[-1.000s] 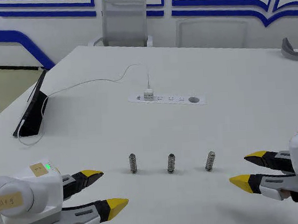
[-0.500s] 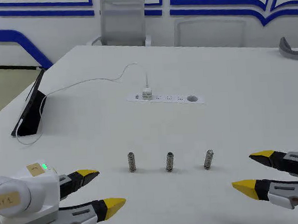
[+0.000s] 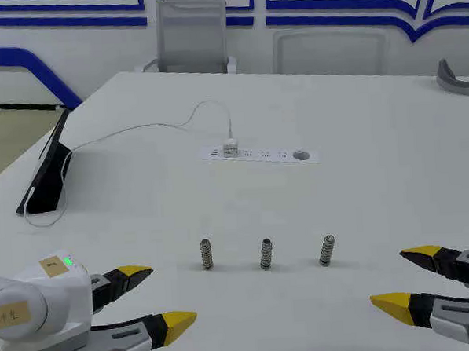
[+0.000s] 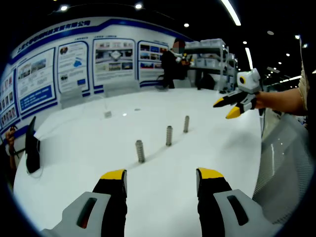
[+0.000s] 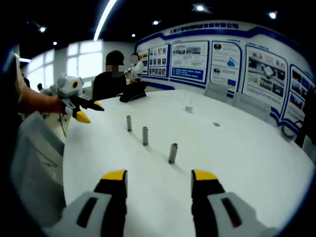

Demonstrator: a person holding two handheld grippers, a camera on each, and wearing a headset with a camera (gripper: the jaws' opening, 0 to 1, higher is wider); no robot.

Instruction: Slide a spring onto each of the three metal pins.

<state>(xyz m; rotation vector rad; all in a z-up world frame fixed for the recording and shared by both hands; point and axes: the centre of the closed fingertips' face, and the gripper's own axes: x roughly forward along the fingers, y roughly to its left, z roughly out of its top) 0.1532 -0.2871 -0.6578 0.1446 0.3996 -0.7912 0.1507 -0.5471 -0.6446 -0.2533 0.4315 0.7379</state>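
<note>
Left gripper point(image 3: 162, 296), white body with black jaws tipped yellow, is hovering low over the white tabletop point(image 3: 357, 122). Its jaws are spread wide and nothing is lying between them. Right gripper point(image 3: 401, 277), same build, is hovering opposite it with its jaws likewise parted and empty.

Three short grey metal pins are standing in a row between the two grippers, well apart from both.
- The left-hand pin point(image 3: 207, 254) is sitting forward of the left gripper's tips and is the closest to them.
- The middle pin point(image 3: 265, 254) is standing roughly midway between the grippers.
- The right-hand pin point(image 3: 326, 250) is the closest to the right gripper, forward of its tips and toward the left gripper. It is leaning slightly in the head view.

Coiled metal springs point(image 4: 169, 136) are showing along the shaft of each pin. Whether each coil reaches the base is too small to tell.

In the left gripper view the row is running away from the jaws toward the right gripper, which a bare hand point(image 4: 281, 101) is holding. In the right gripper view the same row is running toward the left gripper.

Farther ahead of both grippers, past the pins, a flat white power strip point(image 3: 258, 154) is lying on the table with a small white plug point(image 3: 231, 148) seated in it. Well forward and outward of the left gripper, a black tablet point(image 3: 46, 173) is standing propped on edge.
</note>
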